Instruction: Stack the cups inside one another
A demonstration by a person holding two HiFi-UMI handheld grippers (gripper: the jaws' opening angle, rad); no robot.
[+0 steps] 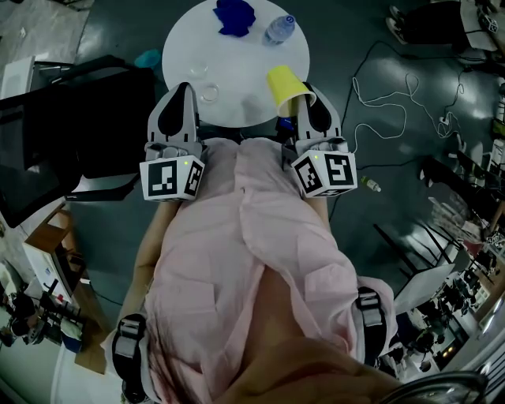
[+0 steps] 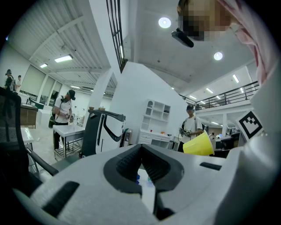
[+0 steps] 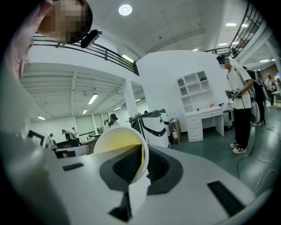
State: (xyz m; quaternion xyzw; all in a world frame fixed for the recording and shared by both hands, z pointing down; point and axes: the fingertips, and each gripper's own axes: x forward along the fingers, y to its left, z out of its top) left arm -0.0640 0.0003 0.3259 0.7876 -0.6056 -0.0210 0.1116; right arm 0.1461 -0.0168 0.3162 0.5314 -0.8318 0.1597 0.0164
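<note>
A yellow cup (image 1: 286, 85) is tilted over the near edge of the round white table (image 1: 237, 55). My right gripper (image 1: 304, 95) is shut on its rim. In the right gripper view one jaw is inside the yellow cup (image 3: 117, 149) and the other outside, and the right gripper (image 3: 141, 163) pinches the wall. Two small clear cups (image 1: 209, 93) rest on the table in front of my left gripper (image 1: 186, 88). In its own view the left gripper (image 2: 141, 149) is shut with nothing between the jaws, and the yellow cup (image 2: 199, 145) shows to its right.
A blue cloth (image 1: 234, 17) and a lying water bottle (image 1: 278, 29) are at the table's far side. A black chair (image 1: 79, 118) stands to the left. White cables (image 1: 394, 102) trail over the floor on the right. Other people stand in the room (image 3: 239, 101).
</note>
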